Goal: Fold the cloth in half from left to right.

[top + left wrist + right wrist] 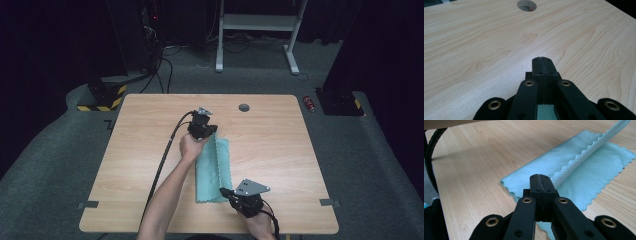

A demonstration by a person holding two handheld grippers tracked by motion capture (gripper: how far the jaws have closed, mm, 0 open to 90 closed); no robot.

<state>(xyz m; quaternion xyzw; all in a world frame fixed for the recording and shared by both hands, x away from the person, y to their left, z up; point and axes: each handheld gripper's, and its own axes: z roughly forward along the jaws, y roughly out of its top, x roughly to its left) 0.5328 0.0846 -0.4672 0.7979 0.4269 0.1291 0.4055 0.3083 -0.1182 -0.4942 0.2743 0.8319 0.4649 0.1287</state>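
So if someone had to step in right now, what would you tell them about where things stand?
Left gripper: shut on the far end of the teal cloth, lifting its edge.
Right gripper: shut on the cloth's near end.
The cloth lies mid-table, long and narrow, one long edge raised and curling over.
Done: both ends gripped, fold started.
Left: probably carry the raised edge across, lay it flat, release.

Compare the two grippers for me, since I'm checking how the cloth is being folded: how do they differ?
The left gripper sits at the far end of the cloth; the right gripper sits at its near end. The left points away across bare table; the right points toward the left. Both are shut, each pinching cloth.
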